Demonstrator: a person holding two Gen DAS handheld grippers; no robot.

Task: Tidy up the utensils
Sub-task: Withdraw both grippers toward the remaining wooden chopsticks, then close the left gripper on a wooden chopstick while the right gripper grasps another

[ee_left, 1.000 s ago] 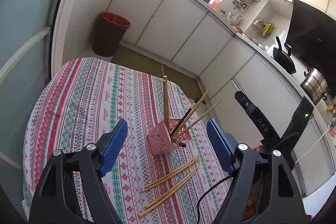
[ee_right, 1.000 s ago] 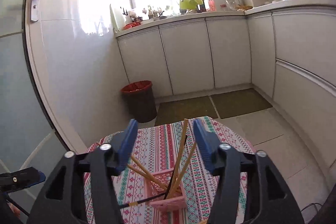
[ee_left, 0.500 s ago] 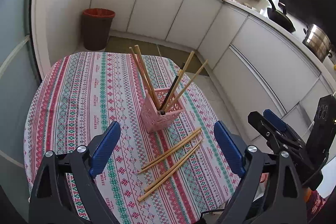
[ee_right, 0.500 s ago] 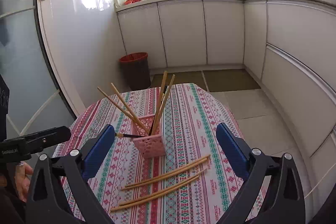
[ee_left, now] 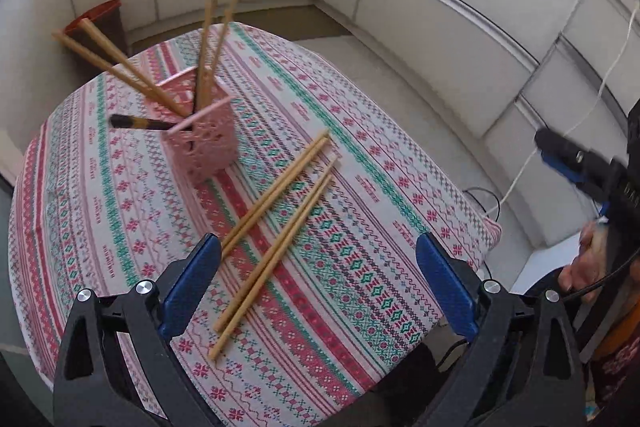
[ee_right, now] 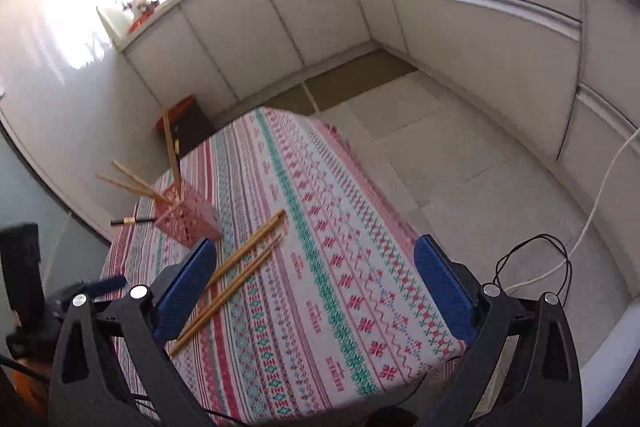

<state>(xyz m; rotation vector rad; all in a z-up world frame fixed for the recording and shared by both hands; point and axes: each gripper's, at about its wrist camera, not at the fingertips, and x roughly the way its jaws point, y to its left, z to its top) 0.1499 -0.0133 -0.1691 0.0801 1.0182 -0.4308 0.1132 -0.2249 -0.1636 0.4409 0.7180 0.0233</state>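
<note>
A pink lattice holder (ee_left: pixel 204 143) (ee_right: pixel 188 219) stands on the patterned tablecloth (ee_left: pixel 372 227), with wooden chopsticks (ee_left: pixel 208 39) sticking out of it and a black one (ee_left: pixel 136 123) leaning low to the left. Several loose wooden chopsticks (ee_left: pixel 276 223) (ee_right: pixel 244 263) lie on the cloth in front of the holder. My left gripper (ee_left: pixel 318 251) hovers over their near ends, jaws opening, nothing between the pads. My right gripper (ee_right: pixel 316 251) hangs open and empty above the cloth, the loose chopsticks near its left finger.
A red-rimmed bin (ee_left: pixel 108 27) (ee_right: pixel 188 119) stands on the floor beyond the table. White cabinets line the far and right walls. Cables (ee_right: pixel 532 259) trail on the floor at the right. A person's hand (ee_left: pixel 588 259) holds the other gripper (ee_left: pixel 568 159).
Both grippers pulled back from the holder, dropped lower and tilted down toward the loose chopsticks. Their jaws have spread wider. The holder and chopsticks stayed in place.
</note>
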